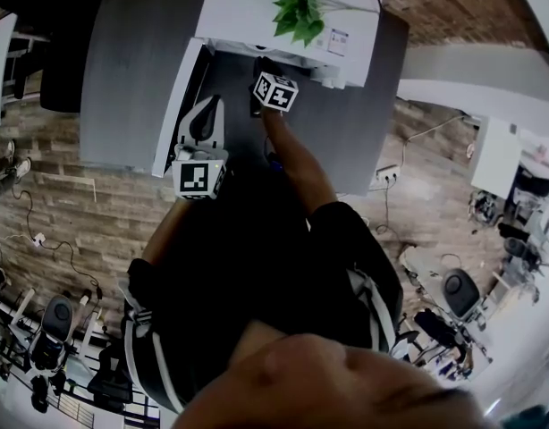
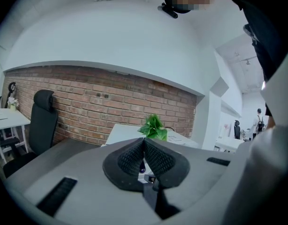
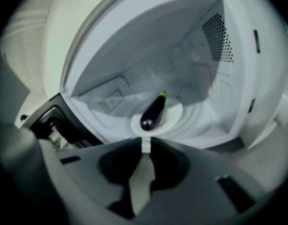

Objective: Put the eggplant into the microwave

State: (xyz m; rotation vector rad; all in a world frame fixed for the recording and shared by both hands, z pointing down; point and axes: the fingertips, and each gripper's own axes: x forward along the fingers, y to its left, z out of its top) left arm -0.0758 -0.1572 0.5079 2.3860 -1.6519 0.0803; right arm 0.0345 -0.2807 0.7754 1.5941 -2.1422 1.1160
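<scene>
Inside open microwave (image 3: 214, 78), at 12 o'clock of grey table (image 1: 131, 79): eggplant (image 3: 153, 112) lies on white plate (image 3: 174, 112) on cavity floor, green stem end toward 1 o'clock in right gripper view. Right gripper (image 3: 145, 144) at cavity mouth, jaws pinched on plate's near rim at 6 o'clock, clear of eggplant. Left gripper (image 2: 144, 146) at 9 o'clock beside open door (image 1: 176, 105), pads pressed together, holding nothing. Green plant (image 1: 299, 7) on microwave top.
</scene>
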